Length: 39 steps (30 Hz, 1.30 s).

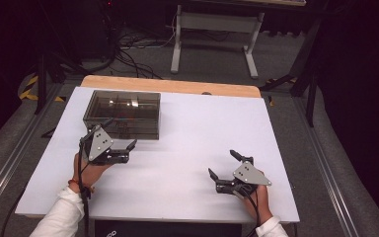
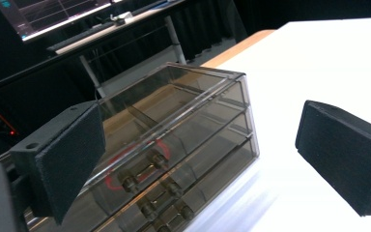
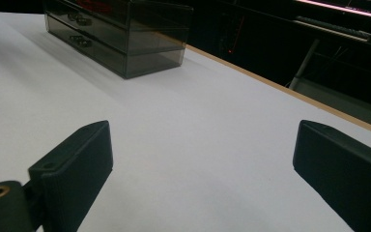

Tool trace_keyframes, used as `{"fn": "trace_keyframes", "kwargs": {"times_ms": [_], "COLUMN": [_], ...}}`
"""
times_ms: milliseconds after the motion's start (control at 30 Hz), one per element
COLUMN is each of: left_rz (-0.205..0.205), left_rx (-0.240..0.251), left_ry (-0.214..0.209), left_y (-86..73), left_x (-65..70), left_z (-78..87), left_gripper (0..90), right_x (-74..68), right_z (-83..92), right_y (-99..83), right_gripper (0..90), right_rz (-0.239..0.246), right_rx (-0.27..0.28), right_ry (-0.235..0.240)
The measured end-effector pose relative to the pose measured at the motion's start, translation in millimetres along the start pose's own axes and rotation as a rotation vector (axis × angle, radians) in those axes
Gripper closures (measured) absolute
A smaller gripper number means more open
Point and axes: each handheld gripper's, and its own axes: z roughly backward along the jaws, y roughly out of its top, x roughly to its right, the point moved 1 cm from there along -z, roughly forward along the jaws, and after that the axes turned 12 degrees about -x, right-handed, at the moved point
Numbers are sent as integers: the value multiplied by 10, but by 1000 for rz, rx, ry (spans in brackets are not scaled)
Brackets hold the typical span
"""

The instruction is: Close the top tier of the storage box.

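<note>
Drawer box [image 1: 122, 114], smoked clear plastic, stands on the far left part of the white table [image 1: 197, 128], its three drawer fronts facing the near side. Small paired knobs [image 2: 140, 176] show on the fronts in the left gripper view; something red lies inside the top drawer, too blurred to identify. Left tool [image 1: 122, 146] sits just in front of the box, jaws wide with nothing between them, aimed toward the drawer fronts; judged as lined up for a pull on a knob, so the hand rests low and close. Right tool [image 1: 223, 165] rests near the right near edge of the table, well apart from the box, jaws likewise wide and holding nothing; likely parked out of the way, or waiting to steady the box. No drawer appears pulled out yet.
</note>
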Motion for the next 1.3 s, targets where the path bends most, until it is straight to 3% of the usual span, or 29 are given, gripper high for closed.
{"fn": "trace_keyframes", "kwargs": {"times_ms": [1300], "left_rz": [-113], "left_rx": [-38], "left_ry": [-73], "left_y": [-113], "left_x": [214], "left_z": [136], "left_gripper": [55], "right_x": [-41], "right_z": [6], "right_y": [7], "right_gripper": [77], "right_rz": [3], "right_rx": [7], "right_ry": [15]}}
